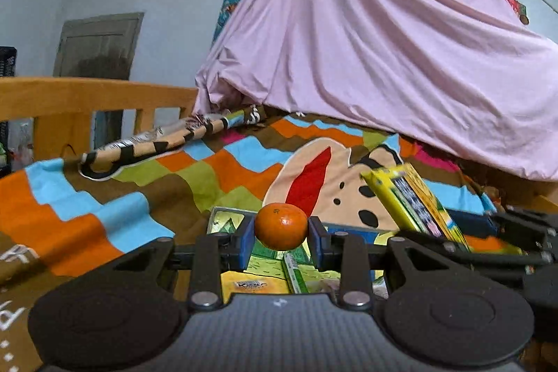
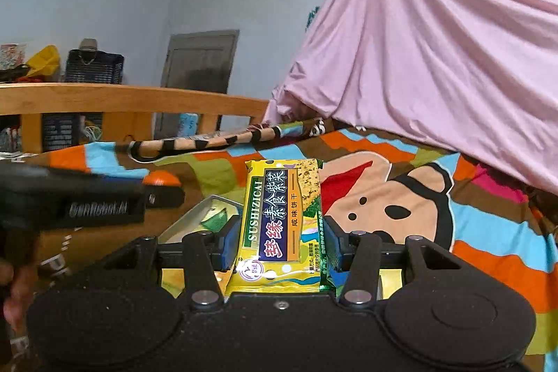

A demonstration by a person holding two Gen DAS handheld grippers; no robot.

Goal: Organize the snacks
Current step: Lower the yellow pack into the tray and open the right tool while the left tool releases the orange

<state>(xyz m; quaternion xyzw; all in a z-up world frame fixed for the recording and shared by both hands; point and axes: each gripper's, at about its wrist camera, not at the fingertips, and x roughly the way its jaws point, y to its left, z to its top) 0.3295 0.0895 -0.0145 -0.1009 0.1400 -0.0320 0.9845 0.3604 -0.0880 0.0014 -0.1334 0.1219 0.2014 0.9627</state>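
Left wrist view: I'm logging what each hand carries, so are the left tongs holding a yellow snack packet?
No, the left tongs are clamped on a small orange fruit, pressed between their blue pads.

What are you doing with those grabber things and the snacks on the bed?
A person is sorting snacks with a hand-held gripper in each hand. The left hand-held gripper is clamped on a small orange, and the right hand-held gripper is squeezing a yellow cracker packet. Both are held up over an open tin box with more snack packs in it, sitting on the colourful blanket. Nothing has been put down yet.
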